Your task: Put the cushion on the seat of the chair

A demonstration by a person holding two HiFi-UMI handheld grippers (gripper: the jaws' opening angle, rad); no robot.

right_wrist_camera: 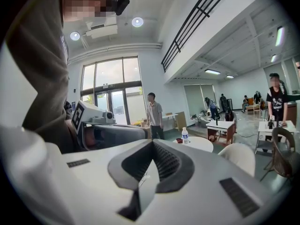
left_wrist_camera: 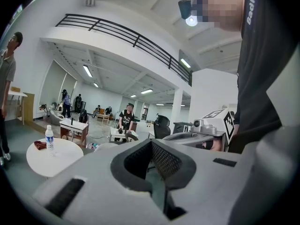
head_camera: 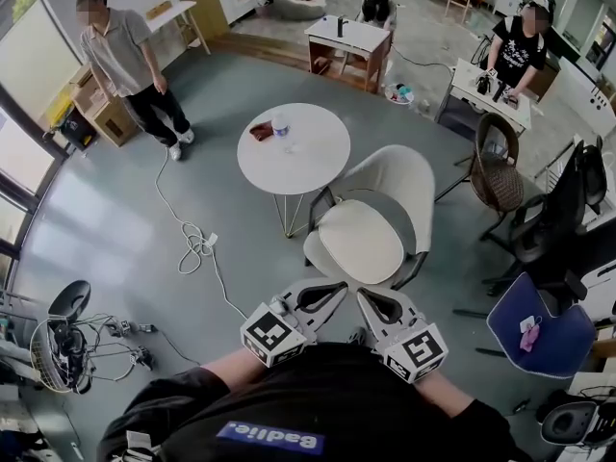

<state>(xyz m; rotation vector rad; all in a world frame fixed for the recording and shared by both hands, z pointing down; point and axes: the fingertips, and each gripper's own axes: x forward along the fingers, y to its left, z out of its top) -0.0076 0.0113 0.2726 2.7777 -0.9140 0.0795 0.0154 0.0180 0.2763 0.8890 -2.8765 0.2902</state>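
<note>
The cushion [head_camera: 361,242] lies flat on the seat of the cream chair [head_camera: 409,186], filling it to the front edge. Just short of that edge, the left gripper [head_camera: 335,287] and right gripper [head_camera: 366,296] point towards each other, tips near together, each with jaws closed and nothing between them. The round table [head_camera: 308,162] stands close behind the chair's back. Bare floor [head_camera: 125,219] opens to the left, crossed by a loose cable [head_camera: 192,243]. A blue chair [head_camera: 544,335] and a black office chair [head_camera: 553,224] crowd the right.
</note>
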